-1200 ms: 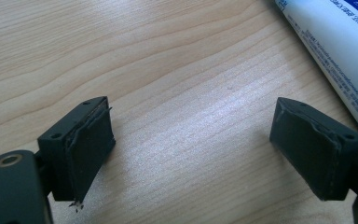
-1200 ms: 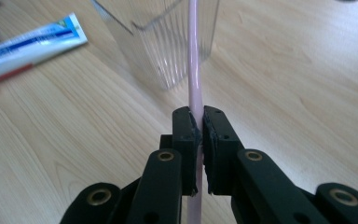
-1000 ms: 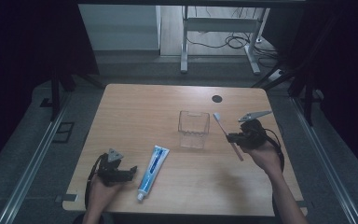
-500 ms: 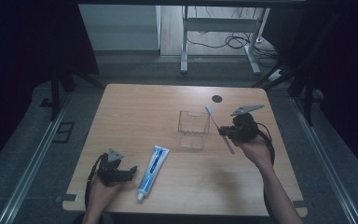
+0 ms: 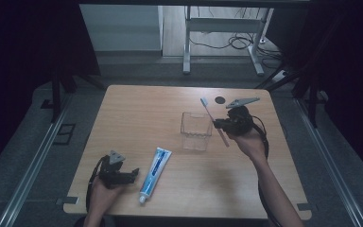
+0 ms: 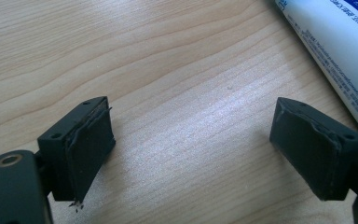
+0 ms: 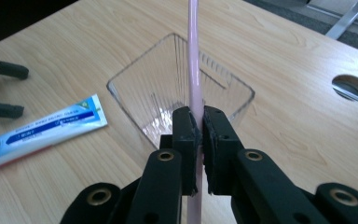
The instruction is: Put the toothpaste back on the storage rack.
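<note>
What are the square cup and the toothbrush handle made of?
The cup looks like clear plastic or glass: see-through, ribbed walls, glossy glints. The toothbrush handle, clamped in the right gripper, seems smooth pale pink plastic with a soft sheen.

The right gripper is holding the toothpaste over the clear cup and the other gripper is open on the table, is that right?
Not quite. The right gripper holds a pink toothbrush, not the toothpaste, as the right gripper view shows. The toothpaste lies flat on the table. The rest is right: the toothbrush is over the clear cup, and the left gripper is open on the table.
</note>
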`<state>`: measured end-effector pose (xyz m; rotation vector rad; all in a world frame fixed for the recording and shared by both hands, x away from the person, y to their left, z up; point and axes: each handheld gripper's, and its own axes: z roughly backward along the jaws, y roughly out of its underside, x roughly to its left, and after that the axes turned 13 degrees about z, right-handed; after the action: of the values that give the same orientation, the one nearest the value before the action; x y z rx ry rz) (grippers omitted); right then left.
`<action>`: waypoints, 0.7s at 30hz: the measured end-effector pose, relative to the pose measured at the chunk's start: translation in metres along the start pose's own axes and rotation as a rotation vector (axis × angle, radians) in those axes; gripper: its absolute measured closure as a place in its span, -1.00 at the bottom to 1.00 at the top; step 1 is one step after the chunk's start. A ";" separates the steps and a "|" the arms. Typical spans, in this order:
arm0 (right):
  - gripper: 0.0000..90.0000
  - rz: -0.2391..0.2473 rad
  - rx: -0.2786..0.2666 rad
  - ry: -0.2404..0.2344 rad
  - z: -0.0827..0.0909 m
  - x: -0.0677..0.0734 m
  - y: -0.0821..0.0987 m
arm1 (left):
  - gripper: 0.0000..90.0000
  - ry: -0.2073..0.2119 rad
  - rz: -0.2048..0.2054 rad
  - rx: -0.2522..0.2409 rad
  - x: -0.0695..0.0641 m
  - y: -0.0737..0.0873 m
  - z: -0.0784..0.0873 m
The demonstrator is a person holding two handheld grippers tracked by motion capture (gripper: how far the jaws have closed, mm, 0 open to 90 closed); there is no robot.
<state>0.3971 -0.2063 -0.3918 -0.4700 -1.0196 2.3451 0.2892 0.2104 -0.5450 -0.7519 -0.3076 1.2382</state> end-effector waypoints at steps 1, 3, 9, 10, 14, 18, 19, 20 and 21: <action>0.86 -0.002 -0.003 0.000 -0.001 0.000 -0.002 | -0.71 0.001 0.000 0.001 0.000 0.000 0.000; 0.86 -0.004 -0.006 -0.004 -0.003 -0.001 -0.006 | -0.71 0.001 0.000 0.001 0.000 0.000 0.000; 0.86 -0.003 -0.035 -0.006 -0.009 -0.003 -0.017 | -0.71 0.001 0.000 0.000 0.000 0.000 0.000; 0.86 -0.002 -0.037 -0.004 -0.010 -0.002 -0.019 | -0.71 0.000 0.000 0.000 0.000 0.000 0.000; 0.86 0.002 -0.047 0.001 -0.015 -0.003 -0.027 | -0.71 0.001 0.000 0.001 0.000 0.000 0.000; 0.86 0.002 -0.070 0.001 -0.019 -0.003 -0.034 | -0.71 0.001 0.000 0.001 0.000 0.000 0.000; 0.86 -0.003 -0.074 -0.001 -0.021 -0.002 -0.035 | -0.71 0.001 0.000 0.001 0.000 0.000 0.000; 0.86 0.000 -0.077 -0.001 -0.022 -0.002 -0.037 | -0.71 0.001 0.000 0.001 0.000 0.000 0.000; 0.86 0.004 -0.080 0.003 -0.024 -0.002 -0.038 | -0.71 0.001 0.000 0.001 0.000 0.000 0.000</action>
<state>0.4233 -0.1724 -0.3788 -0.5060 -1.1150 2.3130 0.2892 0.2104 -0.5450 -0.7520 -0.3063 1.2380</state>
